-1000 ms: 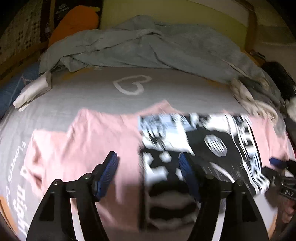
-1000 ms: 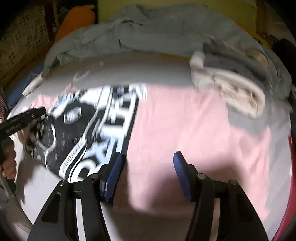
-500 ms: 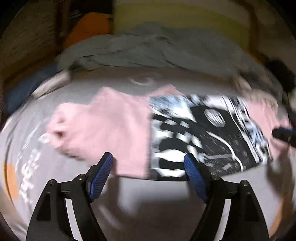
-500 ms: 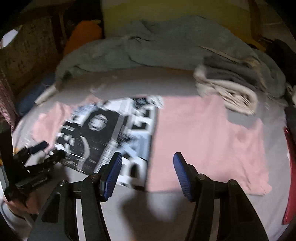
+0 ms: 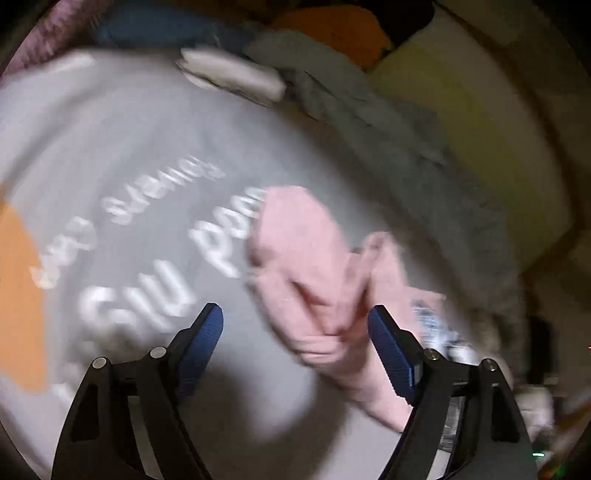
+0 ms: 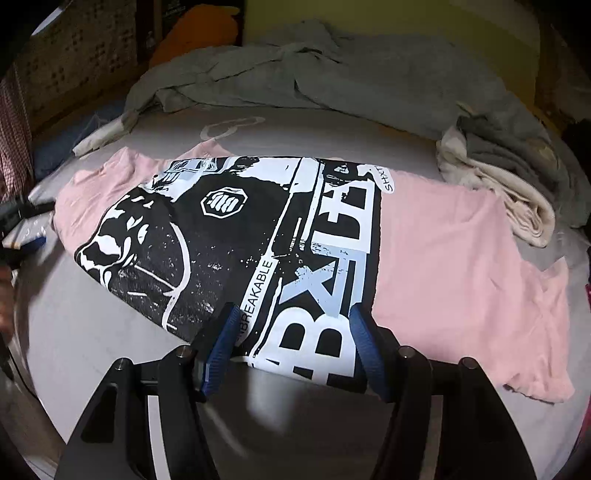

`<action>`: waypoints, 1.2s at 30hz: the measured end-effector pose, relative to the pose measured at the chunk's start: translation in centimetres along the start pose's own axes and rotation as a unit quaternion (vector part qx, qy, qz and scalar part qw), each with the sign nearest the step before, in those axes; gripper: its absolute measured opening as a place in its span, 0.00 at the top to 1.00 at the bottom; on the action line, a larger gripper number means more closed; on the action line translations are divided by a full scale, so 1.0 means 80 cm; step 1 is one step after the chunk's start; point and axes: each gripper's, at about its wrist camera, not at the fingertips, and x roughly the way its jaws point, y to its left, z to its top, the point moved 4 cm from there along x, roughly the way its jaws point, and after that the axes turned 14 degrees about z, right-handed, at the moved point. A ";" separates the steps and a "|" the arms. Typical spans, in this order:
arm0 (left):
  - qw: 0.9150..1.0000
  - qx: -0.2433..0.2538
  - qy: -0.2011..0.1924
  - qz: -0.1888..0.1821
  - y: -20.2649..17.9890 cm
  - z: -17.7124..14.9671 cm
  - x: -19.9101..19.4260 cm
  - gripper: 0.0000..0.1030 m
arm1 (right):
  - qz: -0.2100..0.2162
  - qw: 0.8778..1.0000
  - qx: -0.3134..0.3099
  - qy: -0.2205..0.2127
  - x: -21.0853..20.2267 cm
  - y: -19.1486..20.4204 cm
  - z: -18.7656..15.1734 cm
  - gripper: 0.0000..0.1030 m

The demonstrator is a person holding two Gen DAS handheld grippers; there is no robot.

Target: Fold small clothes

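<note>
A pink T-shirt with a large black-and-white print lies spread flat on the grey bedsheet. My right gripper is open and empty, low over the shirt's near hem at the print. My left gripper is open and empty, facing the shirt's bunched pink sleeve, which lies just beyond and between its fingers; that view is blurred. The left gripper also shows at the far left of the right wrist view, beside the sleeve.
A grey blanket is heaped along the back of the bed. A pile of grey and cream clothes lies at the back right. The grey sheet has white lettering. An orange cushion sits behind.
Both grippers pulled back off the shirt, still open. My left gripper then swung left to face the sleeve end. My right gripper came back in low over the near hem.
</note>
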 end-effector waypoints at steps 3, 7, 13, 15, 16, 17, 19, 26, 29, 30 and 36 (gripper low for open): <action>0.997 -0.034 0.024 -0.058 0.003 -0.004 0.004 0.25 | 0.009 1.000 0.009 -0.001 -0.004 -0.004 -0.001 0.39; 0.998 -0.008 0.027 -0.049 -0.012 -0.010 0.007 0.25 | 0.020 0.999 0.025 -0.002 -0.016 -0.010 -0.004 0.39; 0.997 0.071 0.021 -0.016 -0.050 -0.031 0.012 0.28 | 0.013 0.998 0.056 -0.014 -0.025 -0.030 -0.004 0.39; 0.994 0.105 -0.010 0.042 -0.060 -0.037 0.012 0.38 | 0.001 0.998 0.064 -0.021 -0.027 -0.039 -0.002 0.39; 0.990 0.124 -0.020 0.072 -0.065 -0.039 0.012 0.40 | -0.009 0.998 0.063 -0.024 -0.028 -0.041 -0.002 0.39; 0.985 0.143 -0.027 0.092 -0.072 -0.042 0.014 0.41 | -0.026 0.998 0.059 -0.028 -0.030 -0.044 -0.001 0.39; 0.971 0.179 -0.056 0.147 -0.082 -0.048 0.015 0.42 | -0.038 0.997 0.057 -0.033 -0.033 -0.048 0.001 0.39; 0.957 0.213 -0.086 0.175 -0.093 -0.059 0.022 0.46 | -0.053 0.996 0.065 -0.033 -0.036 -0.057 0.003 0.39; 0.983 0.152 -0.046 0.095 -0.083 -0.041 0.031 0.42 | -0.050 0.996 0.069 -0.031 -0.036 -0.059 0.003 0.39; 0.988 0.127 -0.038 0.073 -0.077 -0.031 0.034 0.40 | -0.048 0.996 0.070 -0.031 -0.036 -0.058 0.003 0.39; 0.995 0.077 -0.049 0.028 -0.072 -0.020 0.028 0.86 | -0.046 0.996 0.064 -0.036 -0.044 -0.052 0.004 0.39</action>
